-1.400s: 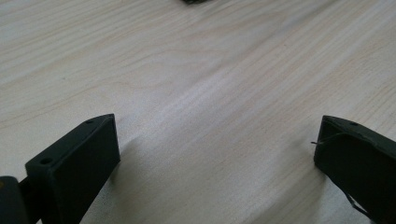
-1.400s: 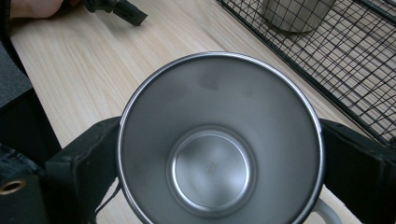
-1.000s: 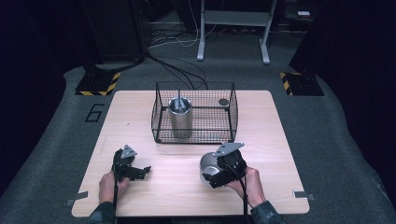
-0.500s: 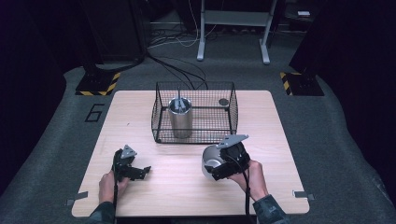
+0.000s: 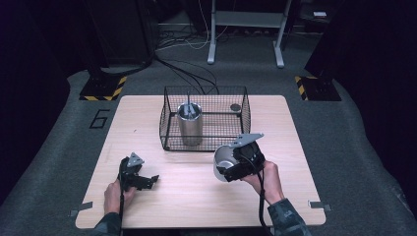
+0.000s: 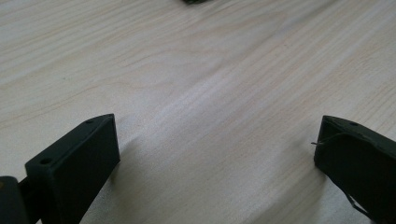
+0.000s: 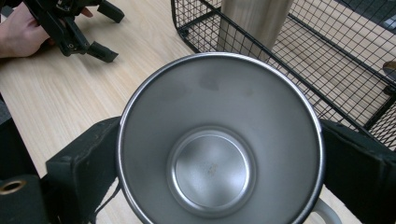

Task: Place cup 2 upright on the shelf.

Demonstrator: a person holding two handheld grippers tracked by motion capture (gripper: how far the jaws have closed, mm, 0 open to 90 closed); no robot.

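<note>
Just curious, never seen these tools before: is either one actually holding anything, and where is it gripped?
The right hand-held gripper holds a steel mug, its jaws pressed on opposite sides of the body. The left hand-held gripper is open and holds nothing.

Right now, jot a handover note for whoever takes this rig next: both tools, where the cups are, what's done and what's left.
Right tool: shut on the steel mug, held tipped on its side above the table, just in front of the wire basket.
Left tool: open, holding nothing, low over the table.
Done: a steel tumbler stands upright in the basket.
Left: probably the mug goes in beside it.
</note>
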